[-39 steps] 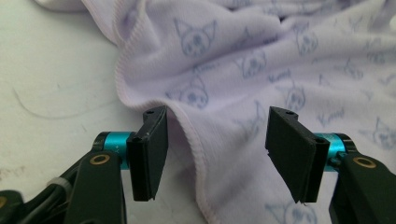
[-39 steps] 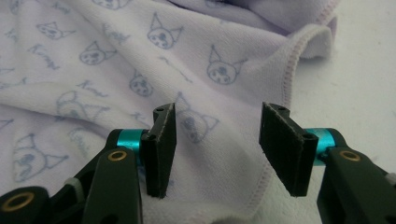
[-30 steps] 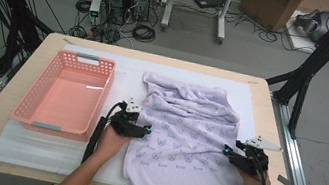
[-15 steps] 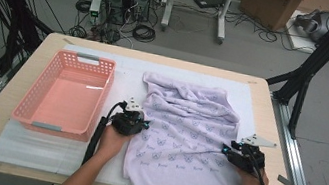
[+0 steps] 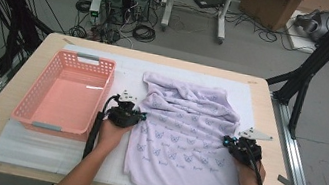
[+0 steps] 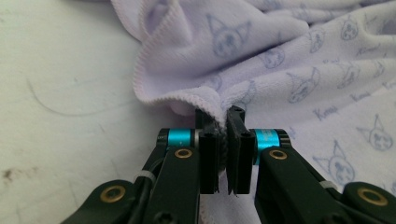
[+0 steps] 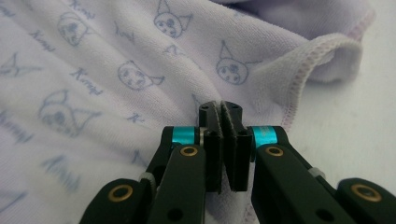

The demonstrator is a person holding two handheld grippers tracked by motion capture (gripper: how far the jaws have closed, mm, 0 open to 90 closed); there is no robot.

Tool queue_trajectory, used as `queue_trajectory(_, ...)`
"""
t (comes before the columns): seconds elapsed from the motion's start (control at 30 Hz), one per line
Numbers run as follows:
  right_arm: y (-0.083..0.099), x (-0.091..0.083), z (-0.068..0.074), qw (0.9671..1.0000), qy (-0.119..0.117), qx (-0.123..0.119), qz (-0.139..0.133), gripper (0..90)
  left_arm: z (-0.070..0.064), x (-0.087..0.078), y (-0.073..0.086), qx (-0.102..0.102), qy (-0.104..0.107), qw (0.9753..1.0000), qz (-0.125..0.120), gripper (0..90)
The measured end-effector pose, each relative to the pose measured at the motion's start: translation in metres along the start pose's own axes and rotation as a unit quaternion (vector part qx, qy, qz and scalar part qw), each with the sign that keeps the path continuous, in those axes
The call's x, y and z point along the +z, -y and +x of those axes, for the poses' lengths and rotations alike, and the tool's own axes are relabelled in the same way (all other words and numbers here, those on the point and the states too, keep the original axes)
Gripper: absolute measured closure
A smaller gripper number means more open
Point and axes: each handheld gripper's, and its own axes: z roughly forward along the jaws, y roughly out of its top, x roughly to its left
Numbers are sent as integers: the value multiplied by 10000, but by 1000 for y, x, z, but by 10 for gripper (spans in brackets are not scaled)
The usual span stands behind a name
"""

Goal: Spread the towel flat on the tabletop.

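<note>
A lilac towel (image 5: 186,131) printed with small cat faces lies rumpled on the white mat. My left gripper (image 5: 141,116) is at the towel's left edge, shut on a pinched fold of its hem (image 6: 222,111). At the towel's right edge my right gripper (image 5: 226,141) is shut on the cloth, which is squeezed between its jaws (image 7: 220,109). In the right gripper view the stitched hem (image 7: 299,79) curls up beside the jaws. A person's hand holds each gripper from the near side.
A pink plastic basket (image 5: 31,103) stands to the left of the towel, close to my left hand. The white mat (image 5: 125,73) covers most of the wooden table (image 5: 18,78). Black frame posts and cables stand beyond the table's far edge.
Both grippers have crept slightly away from me along the towel's sides, and the cloth between them has shifted a little. Both stay shut on the towel.
</note>
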Motion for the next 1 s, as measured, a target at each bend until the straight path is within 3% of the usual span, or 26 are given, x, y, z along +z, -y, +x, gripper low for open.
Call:
queue_trajectory(0.1, -6, 7, -6, 9998, 145, -15, -115, 866, 6, 7, -7, -48, -114, 9999, -17, 839)
queue_trajectory(0.17, -10, 11, -14, 9996, 178, 183, -146, 865, 8, 11, -11, -93, -204, 9996, -172, 838)
queue_trajectory(0.27, -14, 16, -18, 9986, 275, 368, -278, 859, 9, 16, -11, -170, -339, 9992, -130, 838)
queue_trajectory(0.43, -20, 23, -18, 9986, 416, 255, -218, 858, 9, 19, -14, -180, -524, 9981, -272, 840)
queue_trajectory(0.5, -21, 24, -19, 9983, 433, 313, -218, 830, 10, 21, -15, -267, -485, 9981, -287, 838)
queue_trajectory(0.57, -21, 23, -20, 9976, 425, 471, -290, 775, 11, 19, -15, -228, -399, 9986, -260, 818)
queue_trajectory(0.67, -20, 19, -22, 9961, 426, 680, -368, 658, 13, 14, -15, -353, -282, 9987, -246, 586)
queue_trajectory(0.73, -21, 14, -25, 9935, 348, 916, -578, 648, 14, 12, -16, -262, -314, 9987, -310, 553)
queue_trajectory(0.8, -23, 9, -24, 9913, 357, 1029, -733, 636, 14, 8, -17, -301, -299, 9984, -384, 512)
queue_trajectory(0.9, -27, 4, -22, 9917, 328, 949, -804, 613, 12, 5, -16, -243, -168, 9989, -358, 477)
queue_trajectory(1.0, -27, 0, -19, 9924, 151, 942, -774, 561, 11, 3, -11, -225, -56, 9995, -214, 471)
